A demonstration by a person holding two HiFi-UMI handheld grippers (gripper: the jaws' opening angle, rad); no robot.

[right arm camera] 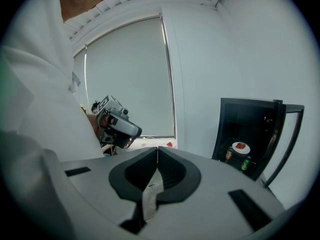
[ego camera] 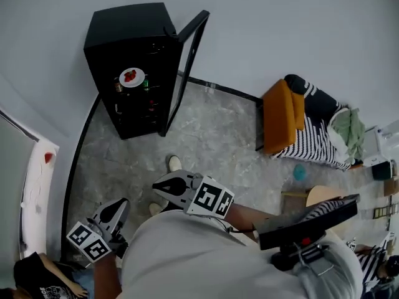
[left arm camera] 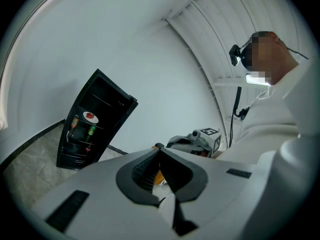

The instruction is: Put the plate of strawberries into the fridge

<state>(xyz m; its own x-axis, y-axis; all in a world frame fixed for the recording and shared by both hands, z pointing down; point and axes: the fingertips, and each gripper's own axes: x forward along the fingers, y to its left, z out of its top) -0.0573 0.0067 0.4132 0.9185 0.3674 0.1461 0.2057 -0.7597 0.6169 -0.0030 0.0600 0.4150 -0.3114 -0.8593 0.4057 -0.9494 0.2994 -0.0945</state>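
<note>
Two grippers, both with jaws pressed together and nothing between them: left gripper point(ego camera: 123, 202) shows its pads meeting tip to tip in the left gripper view point(left arm camera: 159, 148); right gripper point(ego camera: 157, 190) the same in the right gripper view point(right arm camera: 158, 148). Plate of strawberries point(ego camera: 131, 77) sits on an upper shelf inside the black fridge point(ego camera: 124, 30), well apart from both sets of fingers (neither gripper touches it); also visible as a white plate with red fruit in the left gripper view point(left arm camera: 90, 117) and the right gripper view point(right arm camera: 241, 147). Fridge door point(ego camera: 190, 61) stands open; green can point(left arm camera: 92, 131) and other drinks on the shelf just below the plate, labels too small to read. Only legible markings are the black-and-white square markers on each gripper's cube point(ego camera: 209, 198); no words readable. Both grippers held close to the person's body, above the marble-pattern floor point(ego camera: 212, 136).
</note>
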